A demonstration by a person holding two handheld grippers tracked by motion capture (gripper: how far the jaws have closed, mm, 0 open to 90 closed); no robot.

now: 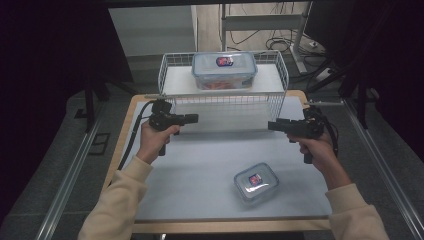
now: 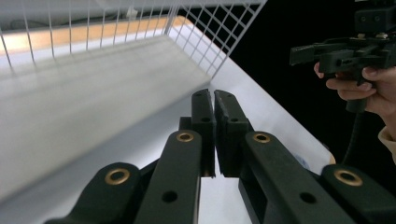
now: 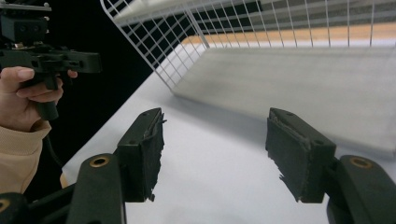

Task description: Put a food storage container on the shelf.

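The left gripper (image 1: 192,119) has its jaws pressed together with nothing between them, while the right gripper (image 1: 273,125) holds its jaws spread and empty; both hang above the tabletop (image 1: 200,165) just in front of the white wire basket (image 1: 223,102), 1 toward each front corner of it, pointing inward at each other. Inside the basket, toward its back, sits 1 large clear lidded container (image 1: 224,70). A smaller lidded container (image 1: 256,182) lies well in front of the basket, nearer the person and closer to the right hand (image 1: 316,146) than to the left hand (image 1: 156,136). Neither gripper touches anything, so this reads as the approach step, before any grasp. The next move likely calls for lowering the spread right gripper back from the basket to straddle the small container across its narrow sides, keeping the lid level; the left gripper would have to open first if it is to help.
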